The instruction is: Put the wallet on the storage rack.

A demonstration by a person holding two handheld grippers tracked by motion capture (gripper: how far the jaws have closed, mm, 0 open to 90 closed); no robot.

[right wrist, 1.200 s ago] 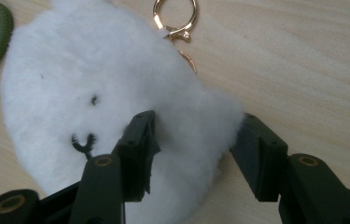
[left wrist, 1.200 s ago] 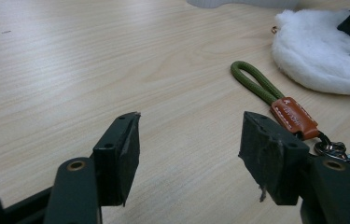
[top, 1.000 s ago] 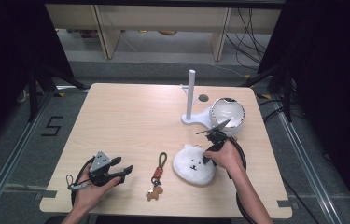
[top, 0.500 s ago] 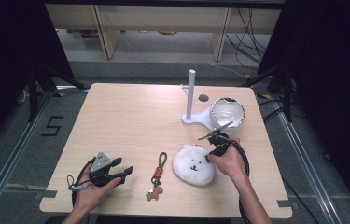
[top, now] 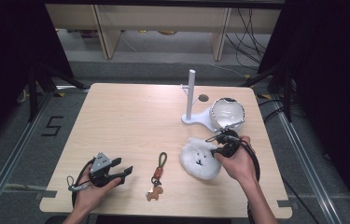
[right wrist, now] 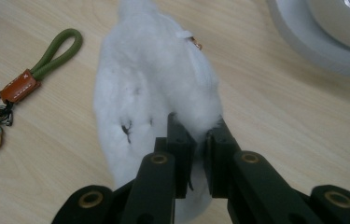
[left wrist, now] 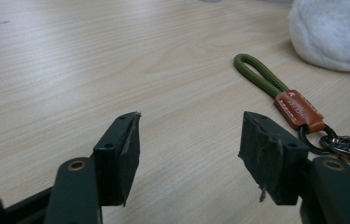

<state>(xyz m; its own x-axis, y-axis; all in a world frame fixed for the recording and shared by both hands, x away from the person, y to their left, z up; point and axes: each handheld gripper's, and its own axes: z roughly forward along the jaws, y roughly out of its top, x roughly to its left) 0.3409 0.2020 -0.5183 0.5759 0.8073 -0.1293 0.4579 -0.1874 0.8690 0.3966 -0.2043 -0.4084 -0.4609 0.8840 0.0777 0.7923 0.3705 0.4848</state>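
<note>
Pale wooden table (top: 130, 121) under dim surroundings, white post stand (top: 191, 95) upper right of centre. Right gripper (right wrist: 196, 133), jaws just closed, pinching the edge of a fluffy white plush pouch with a stitched face (top: 199, 157) at lower right. Left gripper (left wrist: 186, 140) idle, jaws wide, near the green-looped keyring with brown leather tab (left wrist: 275, 91). Step probably: lifting the pouch; next, likely carrying it toward the stand without slipping.
</note>
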